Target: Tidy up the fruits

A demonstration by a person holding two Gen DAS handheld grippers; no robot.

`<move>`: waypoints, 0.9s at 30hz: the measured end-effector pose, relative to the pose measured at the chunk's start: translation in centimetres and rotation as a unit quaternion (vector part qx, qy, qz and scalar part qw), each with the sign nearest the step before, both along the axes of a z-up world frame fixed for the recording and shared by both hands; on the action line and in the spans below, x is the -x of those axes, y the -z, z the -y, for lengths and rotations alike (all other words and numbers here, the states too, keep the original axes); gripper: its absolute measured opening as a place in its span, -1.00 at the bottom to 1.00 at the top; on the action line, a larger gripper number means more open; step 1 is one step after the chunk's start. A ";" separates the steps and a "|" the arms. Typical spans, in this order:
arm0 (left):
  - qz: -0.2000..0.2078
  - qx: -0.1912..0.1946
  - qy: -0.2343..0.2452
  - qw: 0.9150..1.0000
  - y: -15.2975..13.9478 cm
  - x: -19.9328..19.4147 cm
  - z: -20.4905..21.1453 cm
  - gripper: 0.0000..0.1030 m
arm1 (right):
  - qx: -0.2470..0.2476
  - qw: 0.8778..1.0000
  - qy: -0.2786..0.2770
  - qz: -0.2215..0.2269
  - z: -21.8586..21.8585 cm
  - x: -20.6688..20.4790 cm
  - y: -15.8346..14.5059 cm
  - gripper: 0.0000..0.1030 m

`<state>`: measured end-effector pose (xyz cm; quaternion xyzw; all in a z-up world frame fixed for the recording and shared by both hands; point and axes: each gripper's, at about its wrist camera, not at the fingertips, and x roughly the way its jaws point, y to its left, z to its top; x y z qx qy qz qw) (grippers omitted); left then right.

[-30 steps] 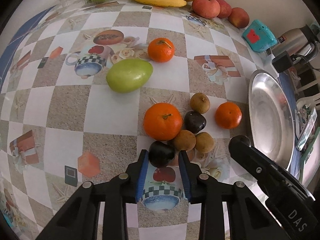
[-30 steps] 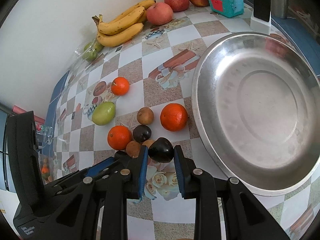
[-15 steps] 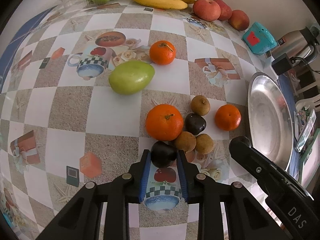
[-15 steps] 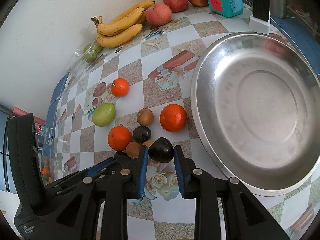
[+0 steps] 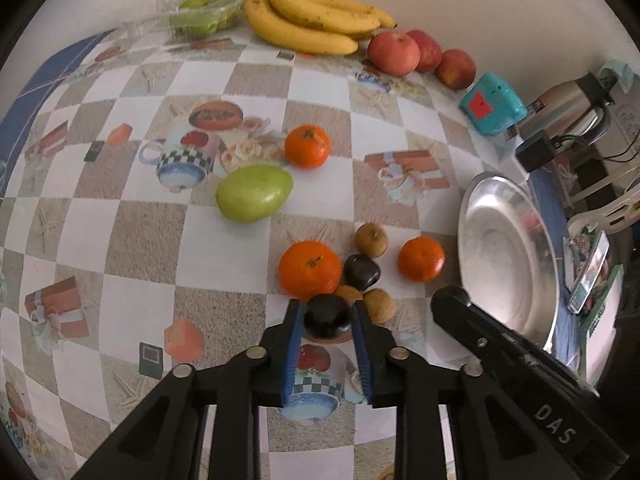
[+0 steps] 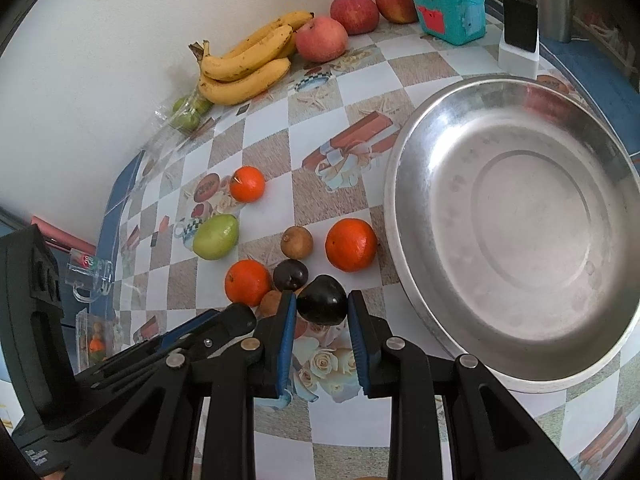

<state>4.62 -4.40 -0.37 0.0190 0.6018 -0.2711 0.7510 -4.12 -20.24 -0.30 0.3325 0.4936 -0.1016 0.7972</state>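
My left gripper (image 5: pixel 326 312) is shut on a dark plum (image 5: pixel 326 317), lifted just above the fruit cluster. In the right wrist view my right gripper (image 6: pixel 322 300) is shut on another dark plum (image 6: pixel 322 299), close to the rim of the steel plate (image 6: pixel 516 376). On the checked tablecloth lie a third dark plum (image 5: pixel 362 272), oranges (image 5: pixel 310 268) (image 5: pixel 421 259) (image 5: pixel 308 146), brown kiwis (image 5: pixel 371 239) (image 5: pixel 379 306) and a green mango (image 5: pixel 254 193). The steel plate (image 5: pixel 472 216) holds nothing.
Bananas (image 5: pixel 312 24), red apples (image 5: pixel 394 54) and bagged green fruit (image 5: pixel 202 18) line the back wall. A teal box (image 5: pixel 492 104), a kettle (image 5: pixel 568 108) and a black adapter (image 6: pixel 519 28) stand at the right. A glass mug (image 6: pixel 89 276) sits at the left edge.
The left gripper closed on the dark plum and rose with it, so the table looks farther away. The right gripper kept still with its plum.
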 end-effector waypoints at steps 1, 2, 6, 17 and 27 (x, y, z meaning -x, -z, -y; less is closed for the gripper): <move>0.003 0.006 -0.003 1.000 -0.3 -0.1 -0.1 -0.52 | 0.000 1.000 0.000 0.001 0.0 0.0 -0.1 -0.47; 0.004 0.007 -0.003 1.000 -0.4 -0.2 0.0 -0.52 | 0.000 1.000 -0.001 0.001 0.0 0.0 -0.1 -0.47; 0.002 0.002 -0.003 1.000 -0.3 -0.2 0.0 -0.52 | -0.001 1.000 -0.002 -0.003 0.0 0.0 0.1 -0.47; -0.026 -0.037 0.016 0.999 2.1 0.0 1.1 -0.46 | -0.004 1.000 0.000 -0.006 0.1 0.0 0.3 -0.47; -0.017 -0.084 0.049 0.995 3.6 1.0 2.9 -0.26 | -0.005 1.000 0.001 -0.005 0.1 0.1 0.3 -0.47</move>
